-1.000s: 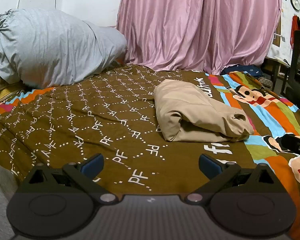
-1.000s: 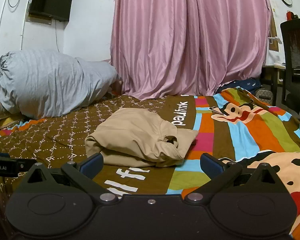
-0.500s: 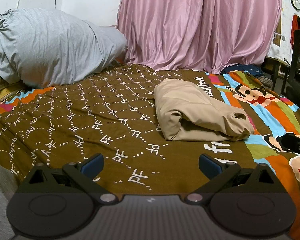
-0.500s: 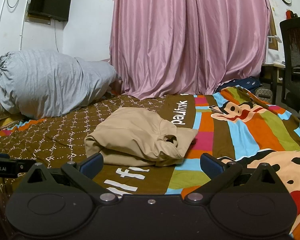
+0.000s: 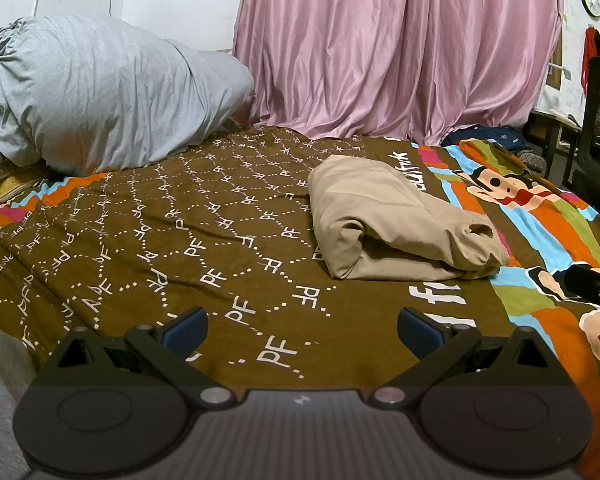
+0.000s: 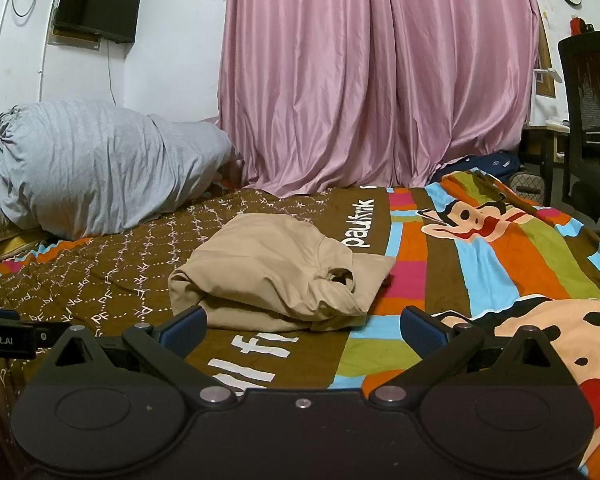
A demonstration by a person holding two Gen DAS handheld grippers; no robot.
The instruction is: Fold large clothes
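Observation:
A beige garment (image 5: 396, 224) lies folded into a thick bundle on the patterned bedspread (image 5: 180, 240); it also shows in the right wrist view (image 6: 276, 272). My left gripper (image 5: 302, 326) is open and empty, held low over the bed, short of the bundle and to its left. My right gripper (image 6: 304, 326) is open and empty, just in front of the bundle's near edge. The right gripper's tip (image 5: 592, 286) shows at the right edge of the left wrist view. The left gripper's tip (image 6: 4, 338) shows at the left edge of the right wrist view.
A big grey bundle of bedding (image 5: 100, 96) sits at the head of the bed on the left. A pink curtain (image 6: 376, 80) hangs behind the bed. A black office chair (image 6: 592, 120) and a desk stand at the right. A wall TV (image 6: 96, 10) hangs upper left.

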